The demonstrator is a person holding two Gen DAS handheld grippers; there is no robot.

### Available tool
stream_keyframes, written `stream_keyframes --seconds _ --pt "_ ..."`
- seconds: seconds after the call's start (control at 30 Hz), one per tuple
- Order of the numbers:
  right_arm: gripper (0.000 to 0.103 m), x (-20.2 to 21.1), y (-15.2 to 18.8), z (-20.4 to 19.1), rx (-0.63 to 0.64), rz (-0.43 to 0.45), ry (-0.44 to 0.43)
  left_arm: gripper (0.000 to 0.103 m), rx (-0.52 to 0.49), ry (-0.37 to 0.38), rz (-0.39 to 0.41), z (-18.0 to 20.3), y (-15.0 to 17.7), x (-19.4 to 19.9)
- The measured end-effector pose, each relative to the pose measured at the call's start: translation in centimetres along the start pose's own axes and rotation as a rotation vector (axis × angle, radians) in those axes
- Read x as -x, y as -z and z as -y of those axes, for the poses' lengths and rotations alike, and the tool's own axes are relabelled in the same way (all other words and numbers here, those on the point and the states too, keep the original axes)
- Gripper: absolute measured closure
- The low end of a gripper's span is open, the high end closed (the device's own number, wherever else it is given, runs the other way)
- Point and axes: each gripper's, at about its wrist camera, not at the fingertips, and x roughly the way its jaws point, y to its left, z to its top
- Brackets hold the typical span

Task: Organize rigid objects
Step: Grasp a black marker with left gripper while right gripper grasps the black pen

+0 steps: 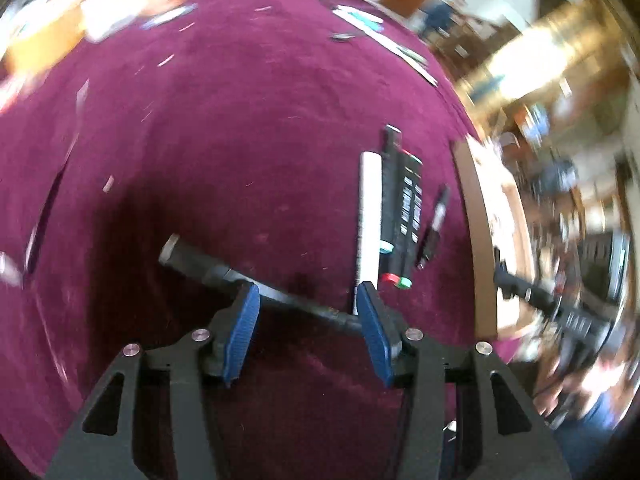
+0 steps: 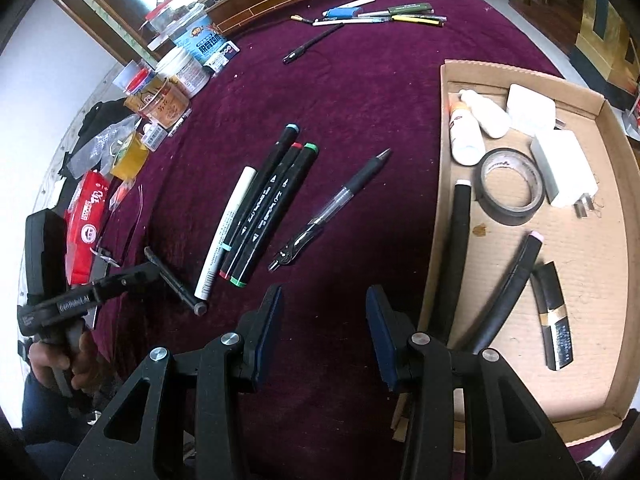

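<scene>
- The left gripper (image 1: 308,300) has its jaws apart, the black marker (image 1: 256,284) lying crosswise between them on the purple cloth (image 1: 240,140), untouched.
- The right gripper (image 2: 326,300) hovers released, empty, near the cardboard tray (image 2: 432,280).

From the left wrist we see most of the rim smeared by motion blur: the boxes and papers (image 1: 120,4) at eleven o'clock and the room (image 1: 560,184) at three o'clock cannot be made out. The dark pen (image 1: 256,284) is partly hidden behind the blue pads (image 1: 244,332). From the right wrist, two black markers (image 2: 456,256) in the cardboard tray (image 2: 584,360) vanish behind our right finger, and the labels on the jars (image 2: 184,68) at ten o'clock stay too small to read.
</scene>
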Motion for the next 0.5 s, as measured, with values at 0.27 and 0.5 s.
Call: stream_keyframes --seconds 0.27,0.5 --pt "0.065 0.3 -0.2 -0.5 0.027 0.007 -0.017 0.055 0.228 -0.058 0.023 -0.2 0.2 -1.7" --pt "0.065 0.5 -0.3 1.2 -0.028 0.008 -0.023 0.083 -0.053 -0.271 0.021 2.8 -1.4 -3.4"
